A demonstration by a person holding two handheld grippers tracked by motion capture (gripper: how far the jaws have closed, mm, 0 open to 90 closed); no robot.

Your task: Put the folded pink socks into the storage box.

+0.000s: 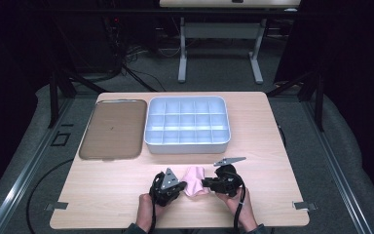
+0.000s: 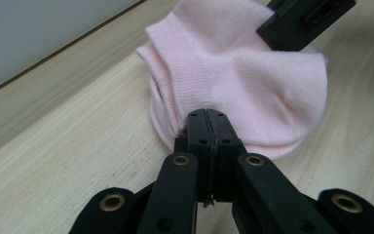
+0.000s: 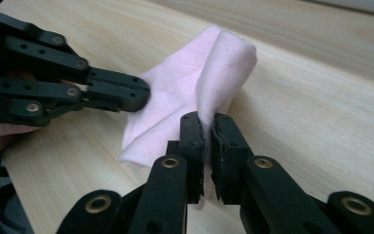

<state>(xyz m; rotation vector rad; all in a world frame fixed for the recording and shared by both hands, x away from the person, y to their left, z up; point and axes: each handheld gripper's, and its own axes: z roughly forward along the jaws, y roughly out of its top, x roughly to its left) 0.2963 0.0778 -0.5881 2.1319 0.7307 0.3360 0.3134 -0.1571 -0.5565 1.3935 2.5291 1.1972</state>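
A small pink sock [image 1: 194, 179] lies near the table's front edge, between my two grippers. My left gripper [image 1: 181, 185] comes at it from the left and is shut on the sock's near edge [image 2: 253, 87], jaws pressed together over a fold of fabric at the left gripper [image 2: 208, 119]. From the right, my right gripper [image 1: 205, 184] is shut on the opposite edge, where a raised fold of the sock [image 3: 199, 83] runs down between its jaws at the right gripper [image 3: 207, 124]. The left gripper [image 3: 139, 96] also appears in the right gripper view, clamped on the cloth.
A white tray [image 1: 188, 144] divided into several compartments stands at mid-table. Left of it lies a flat brown lid [image 1: 113, 128]. A second table's legs [image 1: 182, 53] stand on the floor beyond. Bare wooden tabletop [image 1: 102, 190] flanks both hands.
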